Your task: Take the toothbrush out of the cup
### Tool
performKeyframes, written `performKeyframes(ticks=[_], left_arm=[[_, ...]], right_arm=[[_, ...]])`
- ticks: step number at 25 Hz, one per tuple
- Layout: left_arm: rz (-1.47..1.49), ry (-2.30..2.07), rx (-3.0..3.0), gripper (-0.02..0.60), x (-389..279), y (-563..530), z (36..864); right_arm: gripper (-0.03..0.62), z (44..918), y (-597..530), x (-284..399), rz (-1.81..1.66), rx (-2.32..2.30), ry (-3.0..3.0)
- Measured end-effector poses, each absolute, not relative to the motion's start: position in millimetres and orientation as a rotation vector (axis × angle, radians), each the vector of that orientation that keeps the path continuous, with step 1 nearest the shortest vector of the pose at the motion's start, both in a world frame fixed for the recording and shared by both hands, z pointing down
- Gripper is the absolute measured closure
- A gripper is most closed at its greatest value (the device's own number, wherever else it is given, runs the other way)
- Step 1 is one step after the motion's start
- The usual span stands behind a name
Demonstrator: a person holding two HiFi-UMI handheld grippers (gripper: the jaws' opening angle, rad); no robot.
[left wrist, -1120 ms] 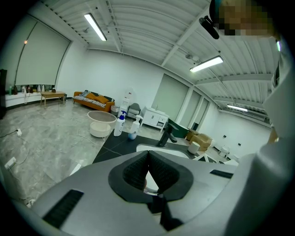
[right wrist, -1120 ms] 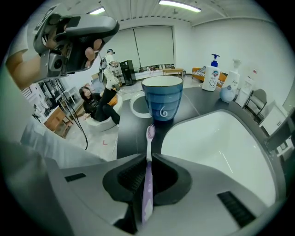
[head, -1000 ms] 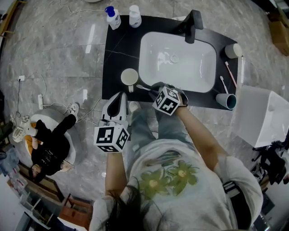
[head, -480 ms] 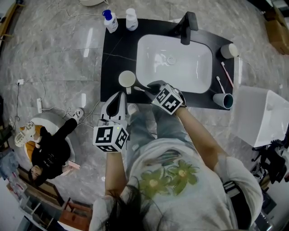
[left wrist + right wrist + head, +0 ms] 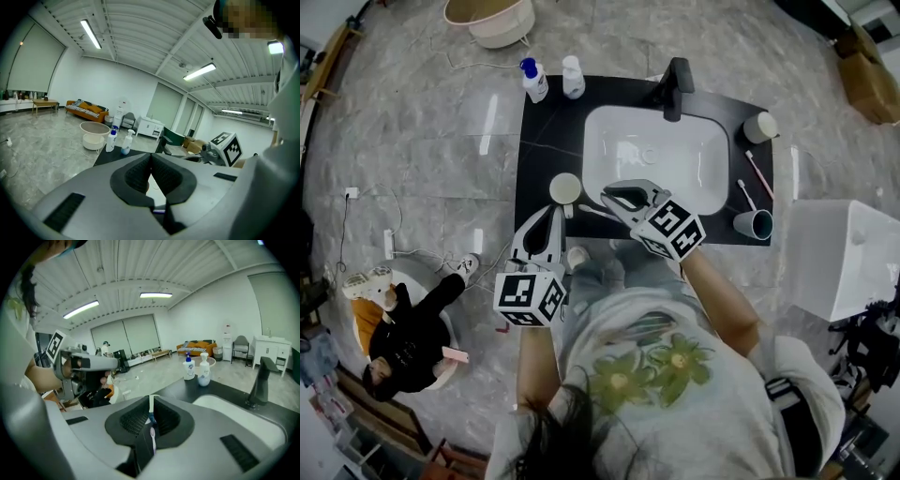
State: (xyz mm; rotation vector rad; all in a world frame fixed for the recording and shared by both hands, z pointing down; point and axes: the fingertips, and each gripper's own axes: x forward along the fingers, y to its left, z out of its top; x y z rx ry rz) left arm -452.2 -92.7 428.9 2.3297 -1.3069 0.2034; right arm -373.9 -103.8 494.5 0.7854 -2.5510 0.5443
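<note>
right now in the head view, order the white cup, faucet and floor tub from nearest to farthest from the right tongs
From the right tongs, which have just closed tighter on the toothbrush:
1. White cup, just left, on the counter.
2. Faucet, across the sink at the back.
3. Floor tub, beyond the counter, upper left.

No readable text or numbers anywhere, labels on the bottles [image 5: 534, 82] too small — illegible

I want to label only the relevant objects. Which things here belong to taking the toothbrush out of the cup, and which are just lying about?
Job in hand:
toothbrush
right gripper, holding it
cream cup

Lying about:
two bottles
teal cup
white cup
pink toothbrush
floor basin
</note>
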Motion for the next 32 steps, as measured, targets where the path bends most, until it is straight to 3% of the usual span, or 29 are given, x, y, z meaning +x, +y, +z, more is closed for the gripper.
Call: performKeyframes(ticks=[9,32], left_arm=[[0.167,-1.252,2.421,0.563,-435.6,-93.6,394.4],[0.192,-1.173,2.422,0.563,-426.0,-86.1,401.9]], right_arm=[[0.551,422.1,-91.8,-362.4,0.482,0.924,-2.719],[0.552,434.3,-82.8,-351.1,0.498,0.950,-2.658]])
